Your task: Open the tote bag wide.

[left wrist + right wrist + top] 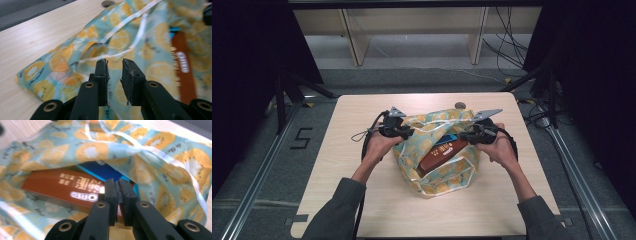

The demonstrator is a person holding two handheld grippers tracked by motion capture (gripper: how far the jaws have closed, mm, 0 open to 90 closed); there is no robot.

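While the high view looked down on the pale wooden table [362, 200], a fabric bag [437, 175] printed with orange slices lay near its middle, its mouth spread wide between the two hands. The left gripper [404, 132] sat at the bag's left rim and the right gripper [464, 136] at its right rim, and a brown box [443, 155] with a blue pack [447, 139] just behind it lay inside the opening. From the left gripper view, the left gripper [114, 64] stood with its jaws a little apart, nothing pinched between the pads (the patterned cloth lay just beyond the tips), and the bag [62, 65] stretched across the table [30, 40] with a white trim along its edge. From the right gripper view, the right gripper [116, 184] had its jaws drawn nearly together, and whether cloth was caught between them could not be told; the brown box [62, 185] lay in the bag [160, 165] beside the blue pack [105, 170].
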